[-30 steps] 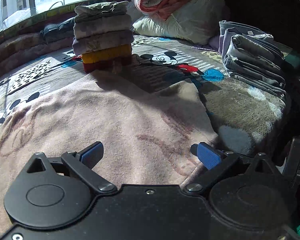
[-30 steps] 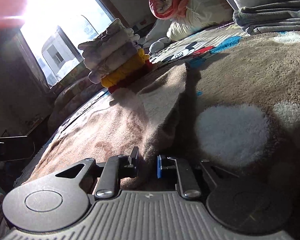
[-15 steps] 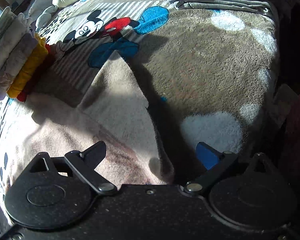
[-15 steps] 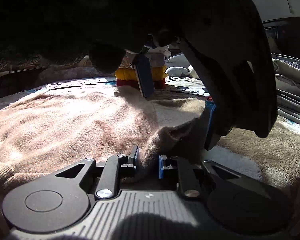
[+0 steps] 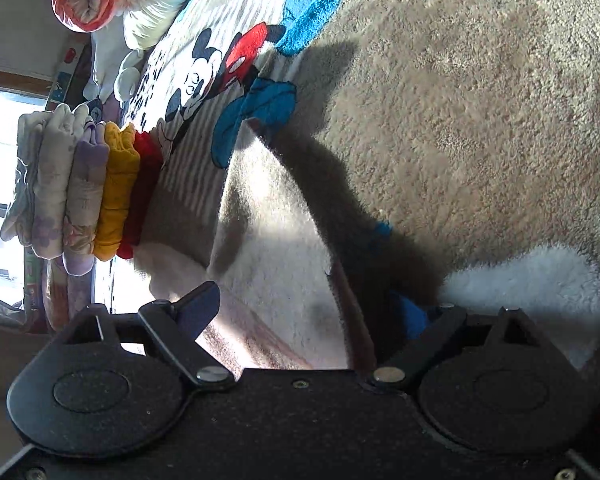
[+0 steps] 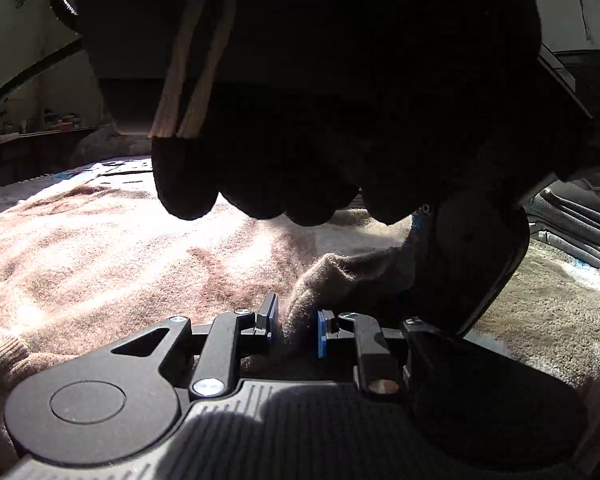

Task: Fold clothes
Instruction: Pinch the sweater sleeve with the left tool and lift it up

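Pink garment (image 6: pixel 100 256) in right gripper (image 6: pixel 294 326)

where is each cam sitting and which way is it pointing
Left wrist: on the left tongs, rolled sideways, looking across the beige sweater to the folded stack; open fingers show.
Right wrist: on the right tongs, low over the bed, shut on the sweater; a dark gloved hand looms above.
Shared: the sweater.

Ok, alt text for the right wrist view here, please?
The right gripper is shut on a bunched fold of the pinkish-beige fleece garment, which lies spread on a bed. A dark gloved hand holding the left gripper looms close overhead, blocking most of the upper frame; folded grey clothes sit at right.
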